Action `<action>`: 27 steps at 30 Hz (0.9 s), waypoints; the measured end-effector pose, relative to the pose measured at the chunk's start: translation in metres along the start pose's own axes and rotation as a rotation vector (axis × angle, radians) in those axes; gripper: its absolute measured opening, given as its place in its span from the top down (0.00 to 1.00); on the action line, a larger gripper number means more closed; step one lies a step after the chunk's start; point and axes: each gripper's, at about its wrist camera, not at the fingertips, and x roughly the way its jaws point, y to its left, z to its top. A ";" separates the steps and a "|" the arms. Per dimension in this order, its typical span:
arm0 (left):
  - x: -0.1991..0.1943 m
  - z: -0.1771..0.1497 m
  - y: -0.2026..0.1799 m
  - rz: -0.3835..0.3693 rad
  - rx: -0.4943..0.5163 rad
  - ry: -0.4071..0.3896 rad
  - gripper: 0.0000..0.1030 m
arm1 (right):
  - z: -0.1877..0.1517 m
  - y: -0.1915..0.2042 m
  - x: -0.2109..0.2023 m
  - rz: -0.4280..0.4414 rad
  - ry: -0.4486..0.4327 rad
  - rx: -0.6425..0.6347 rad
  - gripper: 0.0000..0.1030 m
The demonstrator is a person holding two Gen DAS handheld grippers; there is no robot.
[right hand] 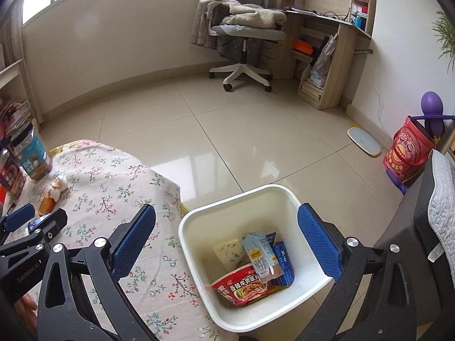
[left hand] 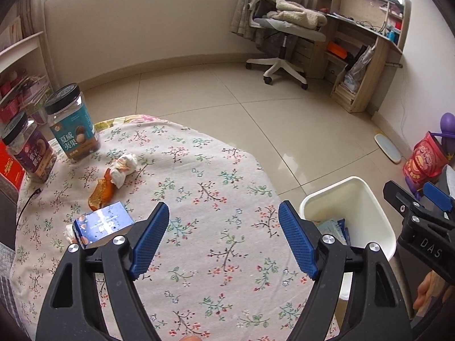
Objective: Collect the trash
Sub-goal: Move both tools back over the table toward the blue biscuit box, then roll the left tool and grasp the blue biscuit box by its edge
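Beside the tabletop's right edge, my bin [right hand: 196, 224] already holds several wrappers.
Both my left gripper [left hand: 221, 238] and right gripper [right hand: 224, 244] are released and empty; box [left hand: 103, 224], orange wrapper [left hand: 102, 191] and tissue [left hand: 123, 167] remain near the left edge.

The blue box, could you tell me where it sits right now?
In the left wrist view, the blue box lies on the floral tablecloth, left of the gripper's fingers, near the orange wrapper.

Left claw [left hand: 223, 237] tilted downward, blue pads [left hand: 149, 241] spread wide with nothing between them, jaws a touch wider by the moment; right claw [right hand: 226, 245] likewise angled down, pads [right hand: 320, 245] well apart and empty, held just beside the left.
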 end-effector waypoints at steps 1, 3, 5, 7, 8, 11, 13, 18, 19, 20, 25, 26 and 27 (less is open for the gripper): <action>0.000 -0.001 0.006 0.003 -0.008 0.002 0.25 | 0.000 0.005 0.000 0.006 0.000 -0.011 0.07; -0.001 -0.002 0.016 0.011 -0.024 0.006 0.25 | 0.001 0.017 0.001 0.018 0.002 -0.027 0.07; -0.001 -0.003 0.027 0.020 -0.033 0.009 0.25 | 0.001 0.027 0.001 0.025 0.002 -0.044 0.07; -0.001 -0.004 0.036 0.031 -0.043 0.013 0.23 | 0.002 0.039 0.003 0.031 0.005 -0.060 0.07; 0.000 -0.004 0.043 0.039 -0.049 0.018 0.22 | 0.002 0.044 0.003 0.034 0.007 -0.068 0.07; 0.008 -0.004 0.061 0.069 -0.052 0.059 0.22 | 0.001 0.057 0.005 0.043 0.015 -0.090 0.07; 0.017 -0.006 0.076 0.105 -0.035 0.097 0.22 | -0.001 0.065 0.007 0.050 0.024 -0.104 0.07; 0.052 -0.013 0.110 0.175 0.055 0.237 0.22 | -0.004 0.081 0.013 0.063 0.052 -0.139 0.07; 0.060 -0.016 0.116 0.187 0.088 0.270 0.22 | -0.005 0.083 0.015 0.068 0.060 -0.139 0.07; 0.069 -0.019 0.122 0.203 0.127 0.306 0.22 | -0.005 0.084 0.016 0.075 0.069 -0.137 0.07; 0.101 -0.030 0.146 0.231 0.226 0.439 0.22 | -0.006 0.094 0.022 0.107 0.100 -0.138 0.07; 0.106 -0.031 0.149 0.227 0.234 0.453 0.22 | -0.006 0.096 0.023 0.113 0.108 -0.139 0.07; 0.109 -0.032 0.150 0.230 0.249 0.459 0.22 | -0.007 0.097 0.024 0.117 0.115 -0.140 0.07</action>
